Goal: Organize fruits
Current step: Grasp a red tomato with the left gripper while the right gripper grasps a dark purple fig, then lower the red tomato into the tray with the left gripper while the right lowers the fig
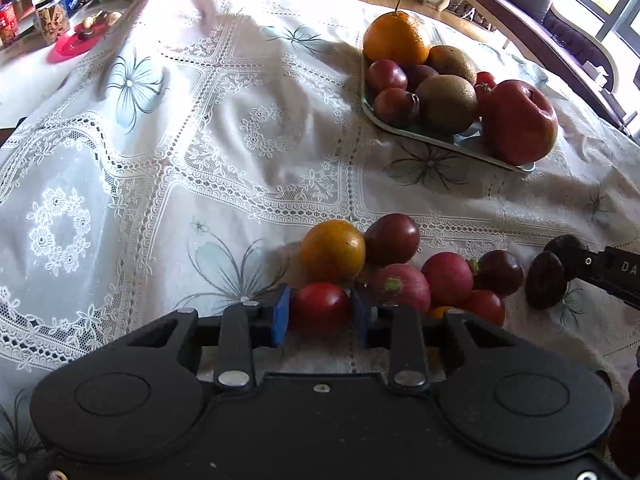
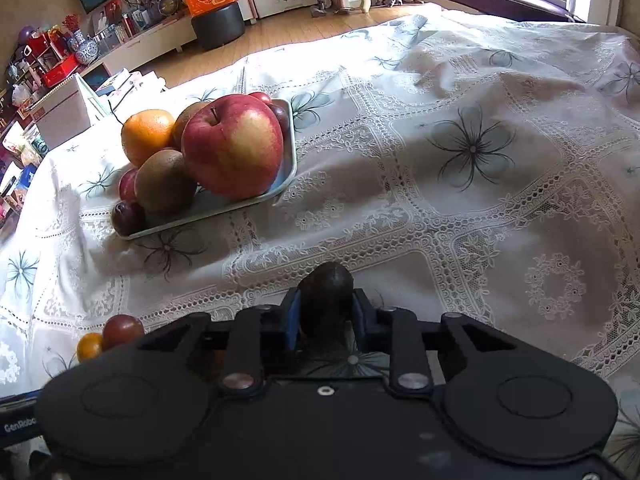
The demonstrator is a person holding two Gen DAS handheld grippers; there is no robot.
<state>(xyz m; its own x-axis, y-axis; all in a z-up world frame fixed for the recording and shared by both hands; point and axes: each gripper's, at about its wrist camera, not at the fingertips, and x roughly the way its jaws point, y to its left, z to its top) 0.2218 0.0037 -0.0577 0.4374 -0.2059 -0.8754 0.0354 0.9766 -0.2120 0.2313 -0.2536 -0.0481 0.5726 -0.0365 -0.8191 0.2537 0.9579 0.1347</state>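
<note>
Lace tablecloth (image 1: 168,168) with printed grey flowers covers the whole work surface; living-room furniture and shelves show along the upper edges of both views. Item one: tray (image 1: 404,130), upper right of the left wrist view, already stocked with a large orange (image 1: 396,38), two kiwis (image 1: 452,102), several dark red plums (image 1: 386,76) and a big red apple (image 1: 518,122); this portion of the sorting reads as done. Item two: loose pile (image 1: 400,268) on the cloth, lower centre-right of the same view, holding a small orange fruit (image 1: 332,250), plums, pink-red fruits with green stems and small red tomatoes; these remain to be moved. Item three: left gripper (image 1: 320,312), blue pads either side of a small red tomato (image 1: 320,308) at the near edge of the pile, pads look pressed to its sides. Item four: right gripper (image 2: 326,314), clamped on a dark brown oval fruit (image 2: 326,292) at the lower centre of its view, a second dark fruit (image 1: 546,280) lying beside it. Estimate: roughly half the fruit is on the tray, about ten pieces outstanding, two of them in hand.
</note>
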